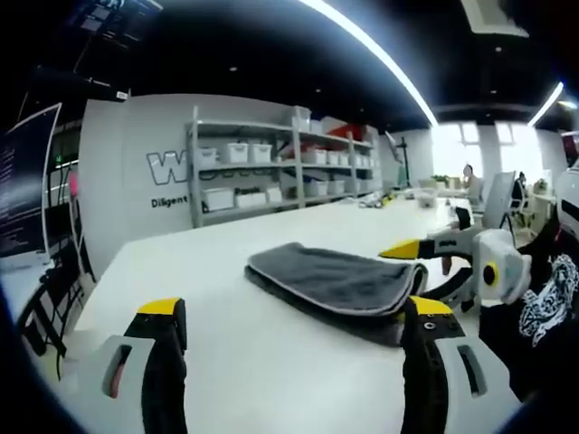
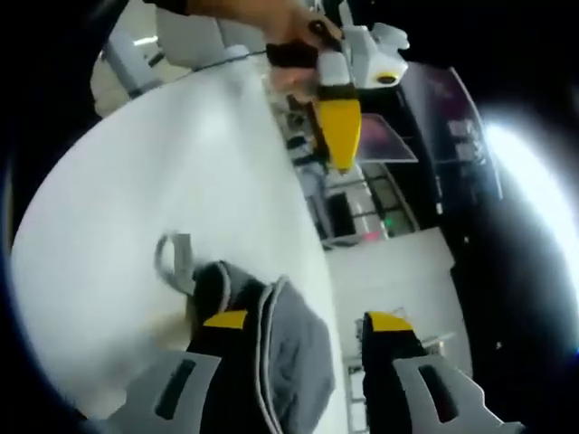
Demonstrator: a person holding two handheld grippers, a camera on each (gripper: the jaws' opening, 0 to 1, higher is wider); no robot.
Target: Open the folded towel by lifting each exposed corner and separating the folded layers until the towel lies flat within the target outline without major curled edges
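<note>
A folded grey towel (image 1: 335, 280) lies on the white table (image 1: 226, 362), ahead and to the right of my left gripper (image 1: 294, 312), whose jaws stand wide apart above the table with nothing between them. My right gripper (image 1: 412, 262) comes in from the right at the towel's right corner. In the right gripper view my right gripper (image 2: 308, 321) is open and straddles the towel's layered edge (image 2: 289, 362); a grey hang loop (image 2: 172, 258) sticks out on the table. Held by a hand, the left gripper (image 2: 339, 136) hovers at the top of that view.
Grey shelving with white bins (image 1: 271, 167) stands beyond the table's far edge. A dark screen (image 1: 23, 181) is at the left. A person (image 1: 470, 181) sits far off by the windows. A patterned sleeve (image 1: 547, 303) is at the right edge.
</note>
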